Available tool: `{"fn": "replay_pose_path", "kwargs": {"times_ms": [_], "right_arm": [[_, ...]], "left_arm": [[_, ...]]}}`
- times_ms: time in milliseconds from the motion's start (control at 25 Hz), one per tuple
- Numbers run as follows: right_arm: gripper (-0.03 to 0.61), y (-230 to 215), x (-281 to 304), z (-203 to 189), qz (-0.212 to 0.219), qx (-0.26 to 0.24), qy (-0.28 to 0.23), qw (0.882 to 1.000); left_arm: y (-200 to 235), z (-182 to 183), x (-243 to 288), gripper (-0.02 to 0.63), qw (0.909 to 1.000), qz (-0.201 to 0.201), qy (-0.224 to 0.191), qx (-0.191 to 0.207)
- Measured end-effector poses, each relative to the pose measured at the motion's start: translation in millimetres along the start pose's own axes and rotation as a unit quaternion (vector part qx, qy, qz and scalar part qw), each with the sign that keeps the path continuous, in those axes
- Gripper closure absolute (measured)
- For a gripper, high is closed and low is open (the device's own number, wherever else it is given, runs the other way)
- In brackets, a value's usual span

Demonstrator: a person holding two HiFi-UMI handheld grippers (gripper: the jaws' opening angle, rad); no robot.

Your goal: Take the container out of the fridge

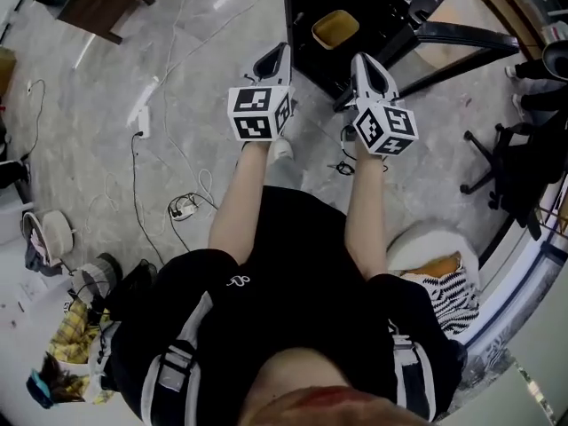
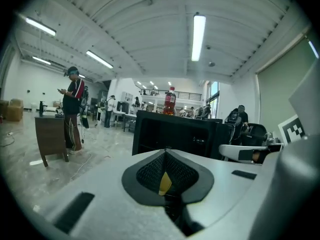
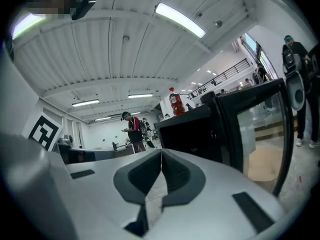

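Note:
A black fridge [image 1: 373, 16] stands on the floor just ahead of me, with its glass door [image 3: 260, 129] swung open to the right. A small yellow container [image 1: 335, 27] shows against its dark body; whether it sits inside or on top I cannot tell. My left gripper [image 1: 275, 59] is held in the air just left of the fridge's near corner, jaws together and empty. My right gripper [image 1: 368, 65] hovers at the fridge's front edge, also shut with nothing in it. In the left gripper view the fridge [image 2: 175, 136] lies straight ahead beyond the shut left gripper [image 2: 166, 151].
A red bottle-like object [image 3: 175, 103] stands on top of the fridge. Cables and a power strip [image 1: 182, 208] lie on the grey floor at the left. A black office chair [image 1: 515, 162] is at the right, a wooden table [image 1: 98, 3] far left. A person [image 2: 74, 109] stands farther off.

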State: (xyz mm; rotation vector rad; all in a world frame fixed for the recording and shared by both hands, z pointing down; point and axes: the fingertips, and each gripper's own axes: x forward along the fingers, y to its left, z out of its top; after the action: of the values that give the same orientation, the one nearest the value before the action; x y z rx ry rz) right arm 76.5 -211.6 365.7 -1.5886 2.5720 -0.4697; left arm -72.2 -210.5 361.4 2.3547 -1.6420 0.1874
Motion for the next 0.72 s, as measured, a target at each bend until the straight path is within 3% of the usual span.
{"fn": "replay_pose_path", "kwargs": {"times_ms": [240, 440, 720], "right_arm": [[0.566, -13, 47, -24, -0.031, -0.017, 0.036, 0.999], [0.566, -16, 64, -60, -0.036, -0.030, 0.091, 0.995], [0.566, -35, 80, -118, -0.036, -0.010, 0.130, 0.991]], "left_arm": [[35, -20, 56, 0.604, 0.9989, -0.027, 0.031, -0.022], [52, -52, 79, 0.604, 0.9963, -0.023, 0.064, -0.053], [46, -103, 96, 0.604, 0.9919, -0.028, 0.111, -0.055]]}}
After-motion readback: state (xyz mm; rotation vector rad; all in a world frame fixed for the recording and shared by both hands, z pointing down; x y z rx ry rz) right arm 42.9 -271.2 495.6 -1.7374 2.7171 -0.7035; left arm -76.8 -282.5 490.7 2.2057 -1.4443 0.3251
